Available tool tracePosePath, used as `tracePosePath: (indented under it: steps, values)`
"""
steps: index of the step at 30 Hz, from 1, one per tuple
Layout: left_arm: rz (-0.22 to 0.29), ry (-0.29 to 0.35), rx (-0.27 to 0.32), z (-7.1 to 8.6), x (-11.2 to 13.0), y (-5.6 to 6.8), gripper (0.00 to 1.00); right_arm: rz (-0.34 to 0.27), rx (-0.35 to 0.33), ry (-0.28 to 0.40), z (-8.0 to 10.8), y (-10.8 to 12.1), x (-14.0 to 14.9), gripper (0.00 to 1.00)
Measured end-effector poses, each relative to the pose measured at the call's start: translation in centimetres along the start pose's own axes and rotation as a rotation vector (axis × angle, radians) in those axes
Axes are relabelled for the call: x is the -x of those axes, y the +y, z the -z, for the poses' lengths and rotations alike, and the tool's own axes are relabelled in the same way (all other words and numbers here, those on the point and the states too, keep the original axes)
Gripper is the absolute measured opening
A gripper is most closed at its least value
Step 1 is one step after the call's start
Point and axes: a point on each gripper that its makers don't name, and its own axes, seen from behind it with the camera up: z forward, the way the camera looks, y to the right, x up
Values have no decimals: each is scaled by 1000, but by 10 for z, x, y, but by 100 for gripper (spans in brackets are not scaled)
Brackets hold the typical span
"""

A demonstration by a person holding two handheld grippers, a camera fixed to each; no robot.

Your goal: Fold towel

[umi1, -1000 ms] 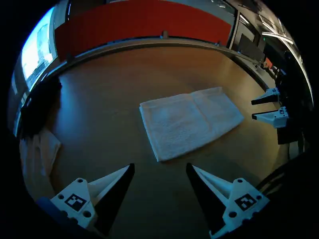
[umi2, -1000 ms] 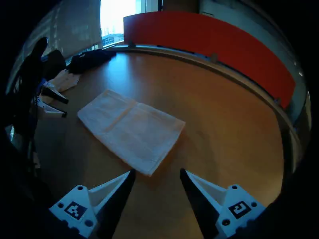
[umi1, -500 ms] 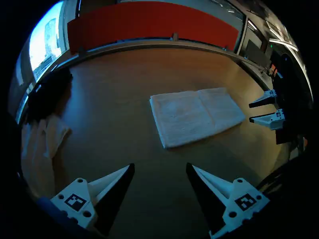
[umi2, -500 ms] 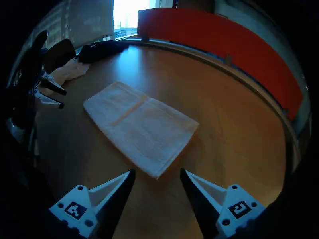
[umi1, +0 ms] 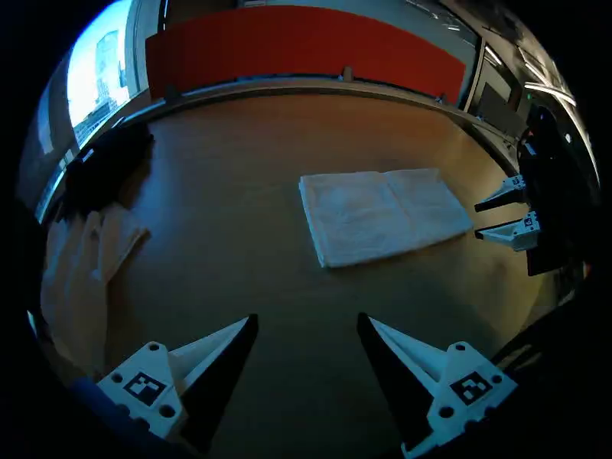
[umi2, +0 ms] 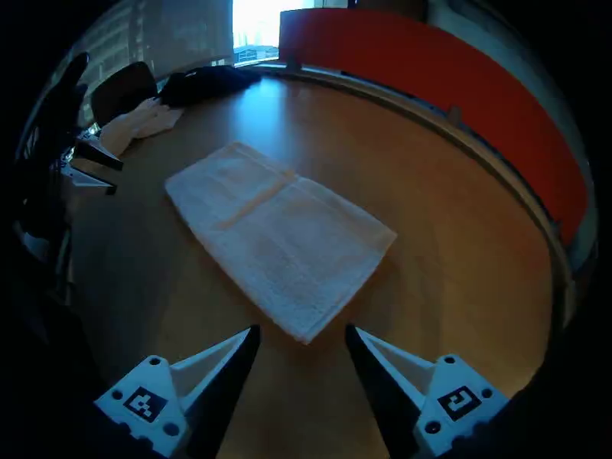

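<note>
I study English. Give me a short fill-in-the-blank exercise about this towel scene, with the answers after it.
The white folded terry towel lies flat on the brown wooden ____.
The left gripper and the right gripper both stand ____, holding nothing.
The long panel beyond the towel is coloured ____.
Missing words: table, open, red.

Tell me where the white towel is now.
In the right gripper view, the white towel lies flat on the table, its near corner just ahead of the right gripper.
</note>
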Motion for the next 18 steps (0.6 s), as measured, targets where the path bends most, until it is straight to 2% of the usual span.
tracePosePath:
  steps: [6,10,14,18]
  values:
    - [21,4,-9,4,12,2,96,20,-9,-22,-4,2,7,82]
    - [35,5,-11,6,17,3,96,38,-14,-29,-6,2,8,74]
    - [47,5,-12,8,21,3,96,45,-21,-40,-7,3,10,59]
    - [54,8,-15,10,22,3,96,44,-36,-48,-8,4,11,49]
